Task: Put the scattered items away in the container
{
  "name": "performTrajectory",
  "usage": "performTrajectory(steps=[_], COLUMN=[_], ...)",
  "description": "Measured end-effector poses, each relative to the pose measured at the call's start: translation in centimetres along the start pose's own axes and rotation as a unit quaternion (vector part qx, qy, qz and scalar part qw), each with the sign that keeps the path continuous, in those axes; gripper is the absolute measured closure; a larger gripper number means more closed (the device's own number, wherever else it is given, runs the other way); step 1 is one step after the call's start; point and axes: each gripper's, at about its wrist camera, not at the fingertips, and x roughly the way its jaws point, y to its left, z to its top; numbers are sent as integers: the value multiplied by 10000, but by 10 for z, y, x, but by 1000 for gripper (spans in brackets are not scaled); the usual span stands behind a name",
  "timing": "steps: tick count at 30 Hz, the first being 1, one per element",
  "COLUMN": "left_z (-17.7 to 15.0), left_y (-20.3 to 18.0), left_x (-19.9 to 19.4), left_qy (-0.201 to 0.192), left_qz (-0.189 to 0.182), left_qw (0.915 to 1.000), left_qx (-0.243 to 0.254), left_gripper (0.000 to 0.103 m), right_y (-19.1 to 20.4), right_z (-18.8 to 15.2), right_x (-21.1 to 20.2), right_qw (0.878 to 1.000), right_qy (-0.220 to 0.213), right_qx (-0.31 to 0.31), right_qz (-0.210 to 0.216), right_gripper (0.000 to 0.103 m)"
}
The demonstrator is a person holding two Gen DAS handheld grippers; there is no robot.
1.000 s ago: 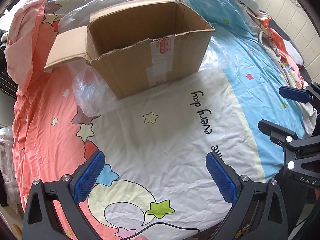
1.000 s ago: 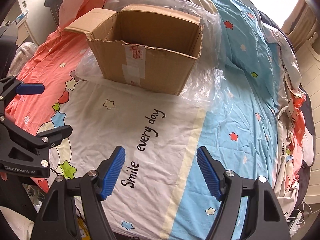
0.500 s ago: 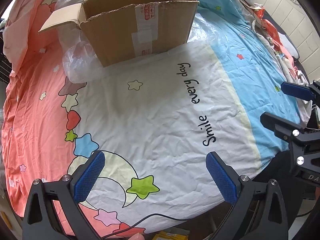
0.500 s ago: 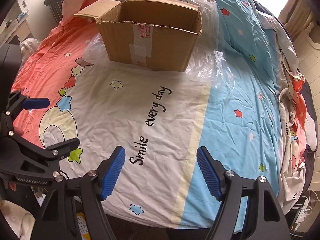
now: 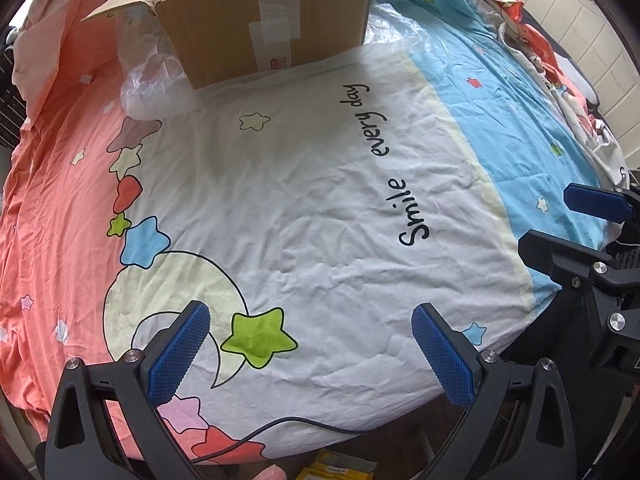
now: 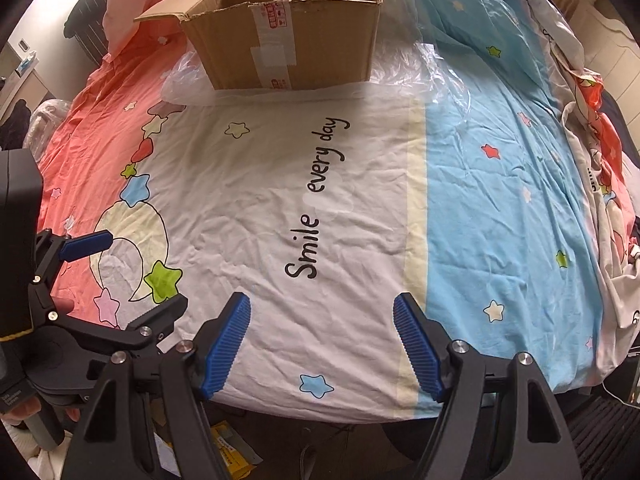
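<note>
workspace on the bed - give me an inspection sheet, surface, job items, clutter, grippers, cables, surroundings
surface: bedsheet printed with stars, a moon and "Smile every day", wrinkled.
job's things: open cardboard box at the far end, one flap folded out; inside not visible. scattered items: nothing seen.
clutter: clear plastic sheet under and around the box; bunched bedding along the right edge.
grippers: left gripper open, empty; right gripper open, empty; both near the bed's near edge.
cables: thin black cable over the near edge of the sheet.
surroundings: yellow packaging on the floor below.
</note>
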Motion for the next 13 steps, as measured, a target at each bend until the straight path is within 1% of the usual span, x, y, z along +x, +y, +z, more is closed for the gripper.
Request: performTrajectory(steps=[3,8,13], left_z=[-2,0,1], left_y=[-2,2,6], left_x=[-1,-6,-7], left_qy=[4,-87,-151], left_qz=[-3,20,180], left_qw=[10000,9999,9995], left_qx=[27,-100,-211], left_gripper=[0,0,0], right_y=[-2,-2,-2], right_z=[-5,-9,-8], right_x=[2,3,5], right_qw=[10000,9999,9999], right_qy=[51,76,76], right_qx=[74,72,99], right_qz=[-8,13,41], right_gripper=[32,32,32])
